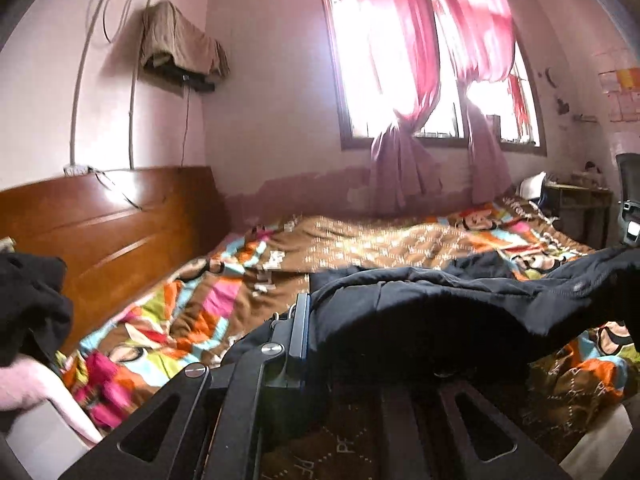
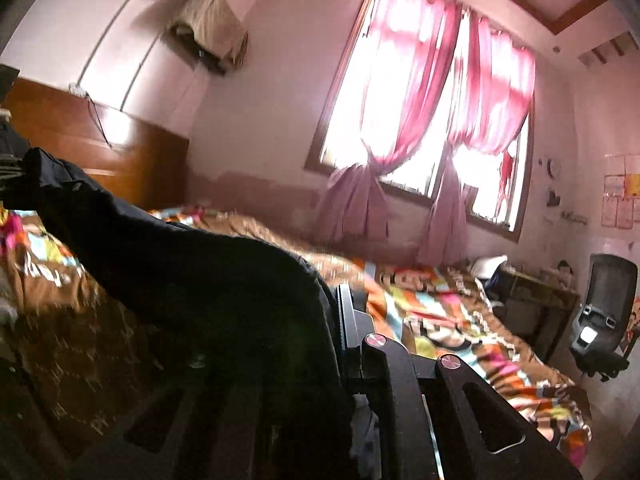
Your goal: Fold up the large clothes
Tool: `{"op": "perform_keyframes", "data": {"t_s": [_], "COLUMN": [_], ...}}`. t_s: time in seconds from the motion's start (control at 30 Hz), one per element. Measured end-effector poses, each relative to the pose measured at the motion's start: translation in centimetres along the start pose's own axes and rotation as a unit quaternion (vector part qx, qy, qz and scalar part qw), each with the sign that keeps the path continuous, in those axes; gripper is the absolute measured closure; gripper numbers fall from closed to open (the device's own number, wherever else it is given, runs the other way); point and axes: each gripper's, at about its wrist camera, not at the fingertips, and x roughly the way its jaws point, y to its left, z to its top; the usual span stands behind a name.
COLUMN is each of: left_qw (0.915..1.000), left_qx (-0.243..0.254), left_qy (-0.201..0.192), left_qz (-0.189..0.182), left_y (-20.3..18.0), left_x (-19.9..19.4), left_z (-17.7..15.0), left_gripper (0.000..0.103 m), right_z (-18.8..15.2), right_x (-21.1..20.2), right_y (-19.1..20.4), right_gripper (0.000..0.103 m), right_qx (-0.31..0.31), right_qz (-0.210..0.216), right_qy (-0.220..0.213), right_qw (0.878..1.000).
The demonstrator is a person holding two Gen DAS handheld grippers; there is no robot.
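Left wrist view: the left hand-held gripper [image 1: 316, 344] is closed tight on one end of the dark garment [image 1: 460, 304]; the cloth runs rightward from its jaws, lifted clear above the patterned bedspread [image 1: 240, 280], sagging in the middle; a wooden headboard [image 1: 112, 220] stands to the left.

Right wrist view: the right hand-held gripper [image 2: 332, 320] is likewise clamped shut on the dark garment [image 2: 192, 264], which stretches away leftward; so the long axis lies between the two hands, each holding an end, neither nearer; the fold probably calls for carrying both ends together over the bed.
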Motion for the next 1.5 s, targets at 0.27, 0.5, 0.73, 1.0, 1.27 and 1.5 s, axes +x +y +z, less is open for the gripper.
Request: {"op": "perform_keyframes", "data": {"t_s": [0.27, 0.5, 0.73, 1.0, 1.27, 1.5], "left_qw": [0.9995, 0.9982, 0.999, 0.9993, 0.9967, 0.9933], "left_qx": [-0.009, 0.003, 0.024, 0.032, 0.053, 0.076], "left_qy": [-0.028, -0.06, -0.037, 0.0, 0.051, 0.077], "left_qz": [-0.007, -0.003, -0.01, -0.018, -0.035, -0.041], "left_y": [1.3, 0.8, -0.3, -1.0, -1.7, -2.5], "left_x": [-4.8, -7.4, -3.8, 1.5, 8.6, 14.0], "left_z": [1.6, 3.9, 4.3, 4.5, 5.1, 4.2], "left_gripper": [0.096, 0.096, 0.096, 0.096, 0.096, 0.096], "right_z": [2.4, 4.1, 3.2, 2.2, 1.3, 0.4], "right_x": [-4.3, -5.9, -1.3, 5.3, 13.2, 18.6], "right_y": [-0.6, -2.3, -2.6, -3.1, -2.2, -0.8], "right_gripper": [0.096, 0.096, 0.096, 0.095, 0.095, 0.095], "right_qx": [0.009, 0.036, 0.042, 0.044, 0.046, 0.034], "right_qz": [0.006, 0.002, 0.012, 0.035, 0.029, 0.024], "right_qy": [-0.033, -0.087, -0.05, -0.005, 0.056, 0.084], "right_qw": [0.999, 0.996, 0.998, 0.998, 0.997, 0.996]}}
